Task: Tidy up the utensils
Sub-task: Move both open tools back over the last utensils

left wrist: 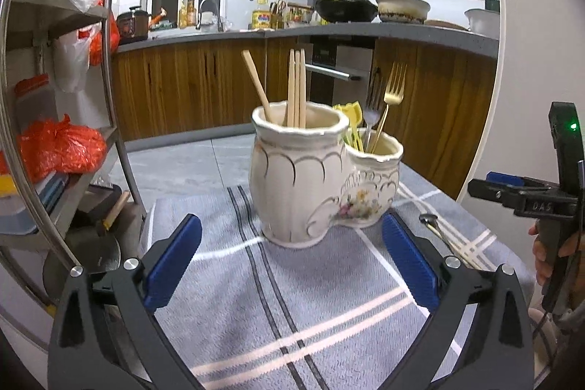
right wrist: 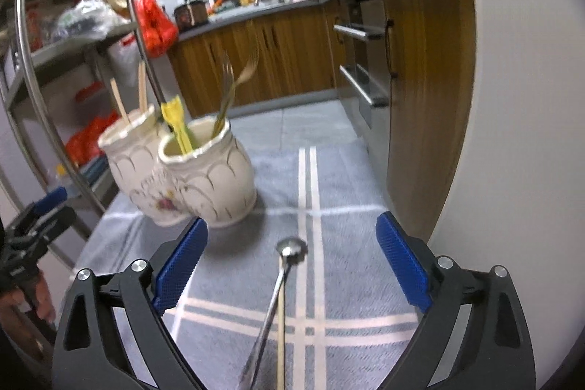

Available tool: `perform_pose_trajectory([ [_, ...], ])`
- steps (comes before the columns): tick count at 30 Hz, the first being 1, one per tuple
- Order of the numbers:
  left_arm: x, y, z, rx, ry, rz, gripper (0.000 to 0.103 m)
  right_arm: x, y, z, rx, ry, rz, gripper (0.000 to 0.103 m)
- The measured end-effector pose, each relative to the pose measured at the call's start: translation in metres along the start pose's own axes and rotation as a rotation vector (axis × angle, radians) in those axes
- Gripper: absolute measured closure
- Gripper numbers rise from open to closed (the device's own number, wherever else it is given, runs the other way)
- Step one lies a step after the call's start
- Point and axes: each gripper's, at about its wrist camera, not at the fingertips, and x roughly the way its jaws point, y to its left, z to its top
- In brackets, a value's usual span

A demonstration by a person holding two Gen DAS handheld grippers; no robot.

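A cream ceramic double-pot utensil holder [left wrist: 314, 181] [right wrist: 190, 178] stands on a grey striped cloth [left wrist: 256, 298] [right wrist: 347, 178]. Its taller pot holds wooden chopsticks [left wrist: 297, 86]; the lower pot holds a gold fork [left wrist: 391, 97], a silver fork and a yellow utensil [right wrist: 177, 123]. On the cloth lie a steel spoon [right wrist: 289, 254] and a chopstick [right wrist: 280, 335]. My left gripper [left wrist: 292, 265] stands open just in front of the holder, nothing between its blue pads. My right gripper [right wrist: 292, 258] is open around the spoon, its pads clear of it.
A metal shelf rack [left wrist: 62, 119] with orange bags stands close on the left. Wooden kitchen cabinets [left wrist: 190, 86] and a counter with pots run behind. A white wall corner [right wrist: 512, 97] rises at the right of the cloth. A hand [left wrist: 548, 258] grips the right gripper's handle.
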Motion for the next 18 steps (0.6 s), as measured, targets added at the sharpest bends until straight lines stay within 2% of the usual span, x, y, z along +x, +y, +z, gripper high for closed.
perform_pose_trajectory([
  [7,0.008,-0.009,-0.012,0.011,0.044,-0.026,0.006,0.027,0.007,-0.01,-0.025,0.116,-0.05,0.01],
  [14,0.012,-0.02,-0.02,0.053,0.071,-0.057,0.006,0.046,0.011,-0.014,-0.043,0.183,-0.048,0.011],
  [15,0.012,-0.022,-0.021,0.058,0.069,-0.059,0.006,0.048,0.011,-0.014,-0.044,0.188,-0.048,0.012],
  [18,0.012,-0.023,-0.02,0.062,0.067,-0.069,0.006,0.056,0.01,-0.014,-0.035,0.215,-0.044,0.026],
])
